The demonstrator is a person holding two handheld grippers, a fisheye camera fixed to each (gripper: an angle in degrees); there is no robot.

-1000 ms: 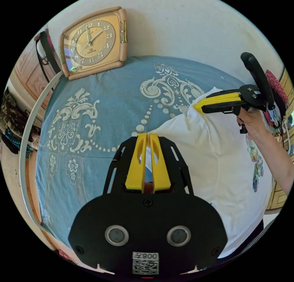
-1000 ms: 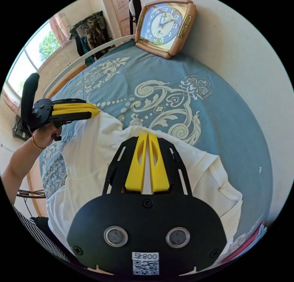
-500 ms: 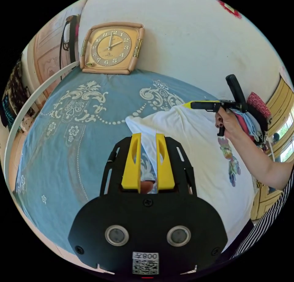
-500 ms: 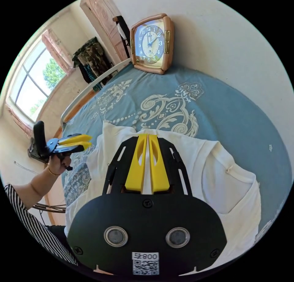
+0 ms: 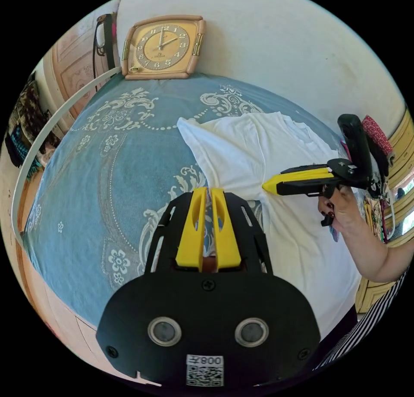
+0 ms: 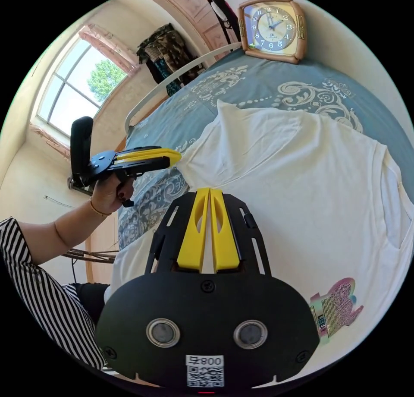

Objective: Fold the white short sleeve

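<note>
The white short sleeve shirt [image 6: 302, 190] lies spread on a bed with a blue patterned bedspread [image 5: 99, 177], one lower corner reaching toward the clock [image 5: 163, 46] that leans against the wall at the far side. A colourful print [image 6: 335, 308] sits on the part of the shirt nearest the person. In the left gripper view the left gripper [image 5: 209, 194] has its yellow jaws drawn together, tips at the shirt's side edge (whether any cloth is caught between them cannot be told from either view). In the right gripper view the left gripper [image 6: 174, 156] is held in a hand [image 6: 108, 194] with its tip just at that same edge of the shirt. The right gripper [image 6: 209, 194] also has its jaws together, over the white fabric, and again I cannot tell whether they pinch it. From the left gripper view the right gripper [image 5: 268, 184] is held level above the middle of the shirt by the other hand [image 5: 340, 205], its yellow tip closed and pointing across the cloth. A striped sleeve [image 6: 47, 293] shows at the side, and a window [image 6: 82, 82] beyond the bed's white rail [image 6: 172, 80].
</note>
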